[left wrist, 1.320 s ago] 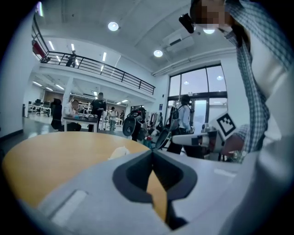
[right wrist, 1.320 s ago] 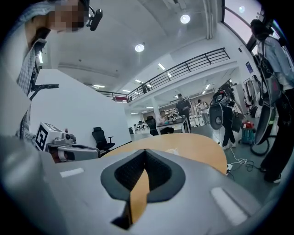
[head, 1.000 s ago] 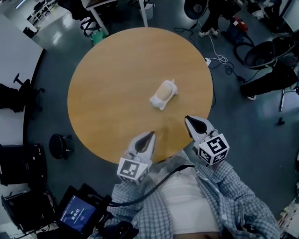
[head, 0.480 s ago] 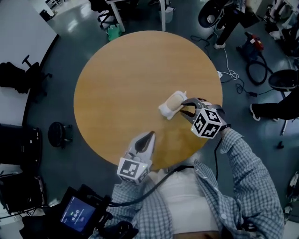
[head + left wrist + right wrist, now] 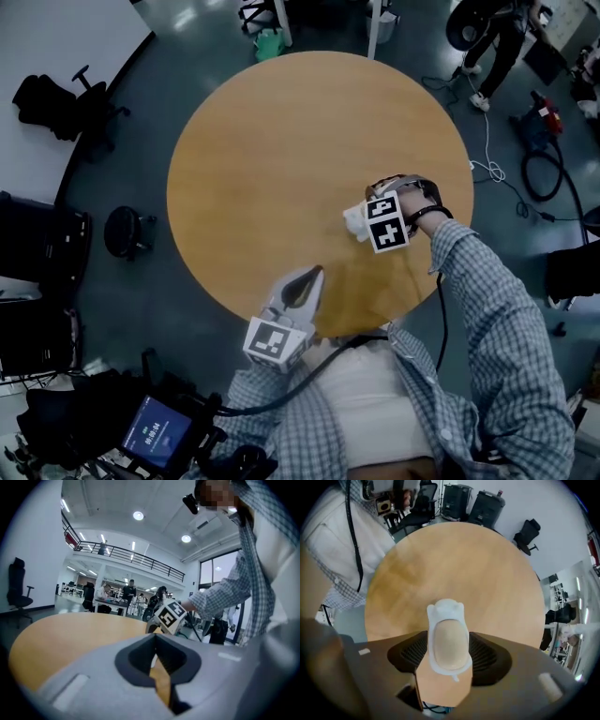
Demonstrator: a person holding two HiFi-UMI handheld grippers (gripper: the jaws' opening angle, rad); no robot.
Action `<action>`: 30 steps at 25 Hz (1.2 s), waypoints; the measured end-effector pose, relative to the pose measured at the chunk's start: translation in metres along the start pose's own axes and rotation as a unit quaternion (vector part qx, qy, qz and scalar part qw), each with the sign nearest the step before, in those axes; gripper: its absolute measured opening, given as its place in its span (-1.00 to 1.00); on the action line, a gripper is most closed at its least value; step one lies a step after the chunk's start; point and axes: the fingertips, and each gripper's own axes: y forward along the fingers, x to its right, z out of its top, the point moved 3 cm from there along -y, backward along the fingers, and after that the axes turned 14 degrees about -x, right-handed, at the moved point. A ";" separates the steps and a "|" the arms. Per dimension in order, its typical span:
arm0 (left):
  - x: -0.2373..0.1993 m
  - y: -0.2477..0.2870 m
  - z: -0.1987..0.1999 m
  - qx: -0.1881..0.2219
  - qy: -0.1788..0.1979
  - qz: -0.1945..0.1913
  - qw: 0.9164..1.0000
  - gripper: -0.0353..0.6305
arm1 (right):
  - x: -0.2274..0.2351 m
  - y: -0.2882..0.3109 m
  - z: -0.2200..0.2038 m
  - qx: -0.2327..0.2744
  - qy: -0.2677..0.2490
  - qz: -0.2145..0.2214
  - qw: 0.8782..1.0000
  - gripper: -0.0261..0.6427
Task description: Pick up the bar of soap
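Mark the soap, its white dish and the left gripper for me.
Soap (image 5: 449,644): right gripper view, middle of its beige top.
White dish (image 5: 445,607): right gripper view, rim at the eared end.
Left gripper (image 5: 309,278): head view, between its jaw tips.

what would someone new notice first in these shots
A big round wooden table fills the head view, with a beige bar of soap lying in a white eared soap dish on its right side. The right gripper is down over it, its fingers opening with the dish and soap between them. The left gripper sits shut at the table's near edge.
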 end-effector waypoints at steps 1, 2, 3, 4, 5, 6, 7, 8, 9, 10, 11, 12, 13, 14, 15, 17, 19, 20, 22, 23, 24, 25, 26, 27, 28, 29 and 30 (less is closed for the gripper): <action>-0.001 -0.001 0.002 0.002 -0.005 0.005 1.000 -0.90 | 0.001 0.006 0.000 -0.014 -0.015 0.010 1.000 -0.07; -0.002 -0.002 0.002 0.004 -0.008 0.007 1.000 -0.90 | 0.002 0.012 0.000 -0.026 -0.026 0.019 0.999 -0.07; -0.003 -0.002 -0.001 0.006 -0.009 0.008 1.000 -0.90 | 0.003 0.017 0.000 -0.037 -0.036 0.027 0.998 -0.04; -0.004 -0.002 -0.003 0.007 -0.010 0.010 1.000 -0.90 | 0.005 0.022 0.000 -0.045 -0.043 0.034 0.997 -0.03; -0.006 -0.003 -0.003 0.007 -0.012 0.014 1.000 -0.90 | 0.006 0.026 0.000 -0.054 -0.050 0.039 0.996 -0.02; -0.007 -0.004 -0.002 0.006 -0.014 0.019 1.000 -0.90 | 0.006 0.030 -0.001 -0.063 -0.057 0.044 0.995 -0.01; -0.008 -0.005 -0.002 0.004 -0.015 0.022 1.000 -0.90 | 0.005 0.034 -0.001 -0.070 -0.062 0.049 0.994 -0.01; -0.009 -0.005 -0.004 0.003 -0.016 0.023 1.000 -0.90 | 0.004 0.037 -0.001 -0.076 -0.066 0.051 0.994 0.02; -0.010 -0.007 -0.006 0.002 -0.017 0.024 1.000 -0.90 | 0.003 0.039 0.000 -0.080 -0.069 0.053 0.993 0.03; -0.011 -0.008 -0.004 0.001 -0.018 0.027 0.999 -0.90 | 0.003 0.039 0.002 -0.081 -0.071 0.052 0.993 0.02; -0.012 -0.010 -0.002 0.001 -0.020 0.031 0.999 -0.90 | 0.003 0.038 0.004 -0.082 -0.074 0.051 0.993 0.03; -0.013 -0.010 0.000 0.001 -0.023 0.034 0.999 -0.90 | 0.003 0.038 0.006 -0.082 -0.075 0.050 0.993 0.02; -0.012 -0.010 0.001 0.000 -0.026 0.035 0.999 -0.90 | 0.003 0.037 0.007 -0.081 -0.076 0.049 0.993 0.02; -0.012 -0.009 0.002 -0.001 -0.027 0.035 0.999 -0.90 | 0.004 0.036 0.006 -0.081 -0.075 0.048 0.993 0.02; -0.010 -0.008 0.001 -0.001 -0.027 0.032 0.999 -0.90 | 0.005 0.036 0.004 -0.080 -0.074 0.050 0.993 0.01; -0.008 -0.004 -0.004 0.002 -0.021 0.022 1.000 -0.90 | 0.008 0.033 0.000 -0.073 -0.067 0.056 0.994 -0.03; -0.009 -0.002 -0.006 0.007 -0.006 0.022 1.000 -0.90 | 0.011 0.029 -0.003 -0.060 -0.052 0.061 0.995 -0.09; -0.010 -0.002 -0.005 0.008 -0.005 0.024 1.000 -0.90 | 0.012 0.027 -0.003 -0.053 -0.044 0.063 0.996 -0.09; -0.008 -0.002 0.000 0.005 -0.013 0.023 1.000 -0.90 | 0.012 0.024 -0.004 -0.046 -0.037 0.065 0.996 -0.10; -0.007 -0.002 0.001 0.005 -0.016 0.020 1.000 -0.90 | 0.012 0.023 -0.004 -0.044 -0.037 0.065 0.996 -0.10; -0.006 -0.001 0.001 0.005 -0.016 0.018 1.000 -0.90 | 0.012 0.023 -0.004 -0.043 -0.038 0.064 0.996 -0.10; -0.005 -0.001 0.001 0.007 -0.014 0.015 1.000 -0.90 | 0.011 0.022 -0.003 -0.040 -0.038 0.064 0.996 -0.10; -0.004 -0.001 0.002 0.010 -0.011 0.013 1.000 -0.90 | 0.010 0.021 -0.002 -0.037 -0.037 0.064 0.997 -0.10; -0.002 -0.001 0.001 0.011 -0.009 0.011 1.000 -0.90 | 0.008 0.021 -0.002 -0.034 -0.033 0.064 0.997 -0.10; 0.000 -0.001 -0.002 0.012 -0.007 0.008 1.000 -0.90 | 0.006 0.020 -0.001 -0.028 -0.027 0.065 0.997 -0.10; 0.002 -0.002 -0.005 0.011 -0.005 0.007 1.000 -0.90 | 0.004 0.018 -0.001 -0.022 -0.019 0.065 0.997 -0.10; 0.003 -0.003 -0.007 0.011 -0.005 0.008 1.000 -0.90 | 0.002 0.017 -0.001 -0.016 -0.010 0.066 0.998 -0.10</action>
